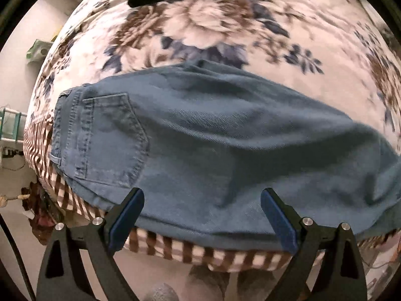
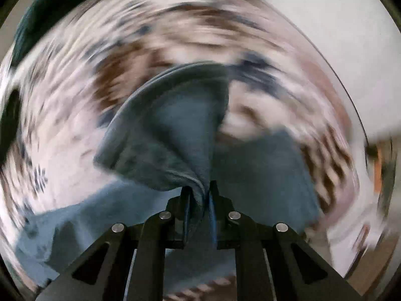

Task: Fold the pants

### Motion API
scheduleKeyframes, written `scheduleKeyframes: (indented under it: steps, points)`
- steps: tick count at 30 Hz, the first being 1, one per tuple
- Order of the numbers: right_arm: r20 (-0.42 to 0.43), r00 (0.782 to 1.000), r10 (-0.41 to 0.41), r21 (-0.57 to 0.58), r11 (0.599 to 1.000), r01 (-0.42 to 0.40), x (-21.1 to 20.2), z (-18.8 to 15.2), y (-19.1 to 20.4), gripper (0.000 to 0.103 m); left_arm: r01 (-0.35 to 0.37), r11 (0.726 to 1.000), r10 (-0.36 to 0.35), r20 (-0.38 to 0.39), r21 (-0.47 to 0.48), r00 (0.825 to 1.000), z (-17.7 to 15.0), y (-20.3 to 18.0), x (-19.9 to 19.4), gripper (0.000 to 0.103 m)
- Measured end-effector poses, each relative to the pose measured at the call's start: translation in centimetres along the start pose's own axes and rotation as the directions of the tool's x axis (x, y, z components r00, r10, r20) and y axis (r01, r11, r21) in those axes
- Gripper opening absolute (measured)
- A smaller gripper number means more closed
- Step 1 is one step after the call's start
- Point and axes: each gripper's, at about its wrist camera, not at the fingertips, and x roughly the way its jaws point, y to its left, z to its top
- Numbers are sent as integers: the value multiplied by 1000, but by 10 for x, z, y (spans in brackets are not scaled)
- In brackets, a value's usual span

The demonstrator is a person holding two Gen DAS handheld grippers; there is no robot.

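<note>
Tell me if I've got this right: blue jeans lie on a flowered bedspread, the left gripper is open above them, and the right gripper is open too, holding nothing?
Not quite. The right gripper is shut on a bunch of the blue jeans, as the right wrist view shows. The rest holds: the jeans lie on the flowered bedspread, and the left gripper is open above them.

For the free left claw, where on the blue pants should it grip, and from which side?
Judging by the pose, the near hem edge of the pants, approached from the striped bed edge. The left claw is open just above that edge. The right claw already pinches a bunched fold elsewhere.
</note>
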Motion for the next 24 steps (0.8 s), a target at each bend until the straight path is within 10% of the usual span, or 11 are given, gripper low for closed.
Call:
scheduleKeyframes:
  steps: [6,12,17,24]
  points:
    - [-180,970,165,318,943,-101,67,-39,-86,14,2,999,-1,-23,43,1000,-11,-30,6,95]
    - [-186,947,263,423,891,-165,54,-62,-88,60,0,1000,0,-27,17,1000,-15,-17,-1,95]
    - [-229,930,286,333,921,-201,21,-100,-28,71,36,988,-47,-71,-153,996,-19,57,-1,95]
    - [-361,796,487,296,869,-397,22,-201,144,71,7,928,-31,-61,-372,998,-23,205,26,95]
